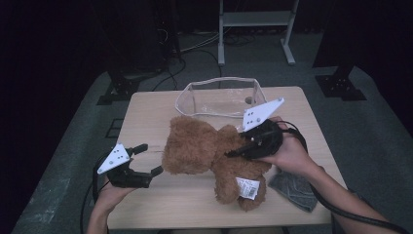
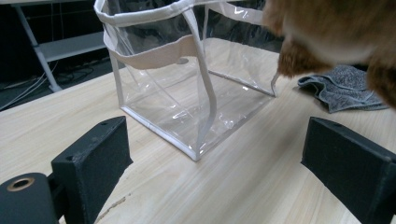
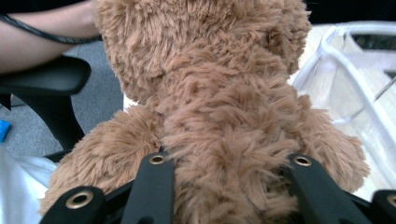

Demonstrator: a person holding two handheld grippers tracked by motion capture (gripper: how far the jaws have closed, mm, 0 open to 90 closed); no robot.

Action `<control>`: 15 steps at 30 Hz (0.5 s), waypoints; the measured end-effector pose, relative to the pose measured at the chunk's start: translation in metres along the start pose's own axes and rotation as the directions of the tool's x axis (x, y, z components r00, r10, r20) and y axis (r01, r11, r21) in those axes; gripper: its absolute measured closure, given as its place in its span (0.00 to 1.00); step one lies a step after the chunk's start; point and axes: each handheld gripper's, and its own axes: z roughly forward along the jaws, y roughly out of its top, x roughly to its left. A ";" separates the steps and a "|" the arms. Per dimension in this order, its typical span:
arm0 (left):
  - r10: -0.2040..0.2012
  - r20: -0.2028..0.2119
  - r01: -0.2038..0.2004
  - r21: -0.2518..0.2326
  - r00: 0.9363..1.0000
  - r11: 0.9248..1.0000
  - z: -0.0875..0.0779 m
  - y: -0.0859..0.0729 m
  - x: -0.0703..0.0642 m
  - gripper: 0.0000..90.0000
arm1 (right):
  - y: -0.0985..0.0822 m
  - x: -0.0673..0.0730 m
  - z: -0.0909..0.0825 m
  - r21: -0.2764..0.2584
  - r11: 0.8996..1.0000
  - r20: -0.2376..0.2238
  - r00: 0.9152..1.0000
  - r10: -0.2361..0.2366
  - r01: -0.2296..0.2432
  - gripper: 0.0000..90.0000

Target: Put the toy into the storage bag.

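A brown teddy bear (image 1: 199, 146) hangs just above the middle of the wooden table (image 1: 146, 112), a white tag (image 1: 247, 187) on its leg. My right gripper (image 1: 236, 147) is shut on the bear's body; in the right gripper view its black jaws (image 3: 229, 182) press into the fur of the bear (image 3: 224, 93). At the table's left, my left gripper (image 1: 151, 159) stands open beside the bear's head, with nothing between its jaws (image 2: 219, 154). A clear plastic bag (image 1: 221, 97) with white trim stands open behind the bear. The bag (image 2: 187, 84) lies ahead of the left jaws, and the bear (image 2: 336, 32) hangs at upper right.
A grey cloth (image 1: 292, 187) lies at the table's front right corner, under my right forearm, and also shows as the cloth (image 2: 345, 88) past the bag. A metal frame (image 1: 255, 29) stands on the floor behind the table. A black chair (image 3: 42, 79) is beside the table.
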 end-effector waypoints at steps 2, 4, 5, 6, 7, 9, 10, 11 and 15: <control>0.004 0.000 -0.004 0.006 1.000 1.000 0.001 -0.001 0.000 0.07 | 0.010 -0.001 -0.006 -0.007 1.000 -0.006 1.000 0.002 -0.002 0.74; 0.005 0.002 -0.005 0.010 1.000 1.000 0.001 -0.001 0.000 0.07 | 0.020 -0.001 -0.012 -0.005 1.000 -0.009 1.000 0.000 0.000 0.74; 0.004 0.003 -0.004 0.010 1.000 1.000 0.002 -0.001 0.000 0.07 | 0.026 -0.002 -0.014 -0.005 1.000 -0.007 1.000 -0.009 0.009 0.74; 0.004 0.002 -0.004 0.011 1.000 1.000 0.002 -0.001 0.000 0.07 | 0.032 -0.002 -0.017 -0.001 1.000 -0.001 1.000 -0.017 0.017 0.74; 0.003 0.003 -0.003 0.011 1.000 1.000 0.002 -0.001 0.000 0.07 | 0.037 -0.002 -0.020 0.003 1.000 0.006 1.000 -0.020 0.020 0.74; 0.005 0.002 -0.005 0.013 1.000 1.000 0.002 -0.001 0.000 0.07 | 0.048 -0.002 -0.026 0.002 0.999 0.014 0.999 -0.032 0.032 0.74; 0.002 0.001 -0.002 0.012 1.000 1.000 0.001 -0.002 0.000 0.07 | 0.054 -0.003 -0.028 -0.003 0.999 0.015 0.999 -0.034 0.034 0.74; 0.005 0.001 -0.005 0.013 1.000 1.000 0.001 -0.002 0.001 0.07 | 0.059 -0.004 -0.031 -0.005 0.999 0.015 0.999 -0.034 0.034 0.74; 0.006 0.000 -0.006 0.016 1.000 1.000 0.001 -0.002 0.001 0.07 | 0.081 -0.012 -0.039 0.002 0.999 0.030 0.999 -0.045 0.045 0.74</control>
